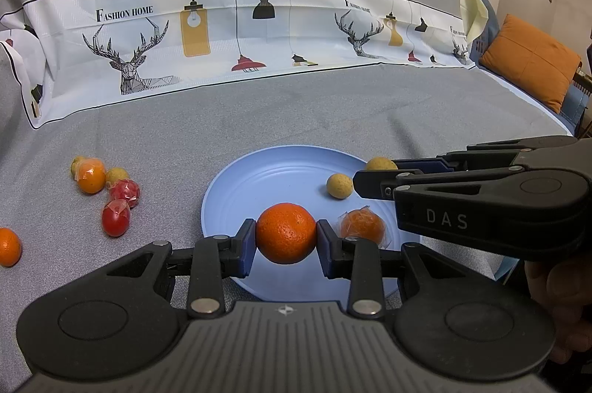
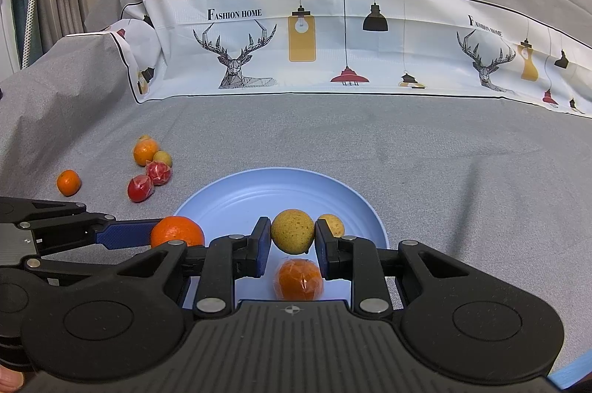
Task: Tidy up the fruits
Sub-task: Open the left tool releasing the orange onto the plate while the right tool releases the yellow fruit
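The left tongs are clamped on a bare orange, one blue pad on each side of it, and they hold it over the near-left part of the blue plate. The right tongs are clamped on a yellow-green fruit above the middle of the same plate. Just under and in front of the right tongs a wrapped orange lies on the plate, and behind the right finger a small yellow fruit lies there too. Far to the left of both tongs, on the grey cloth, there is a group of loose fruits: two wrapped red fruits, an orange one with small yellow ones, and one small orange alone, apart from them.
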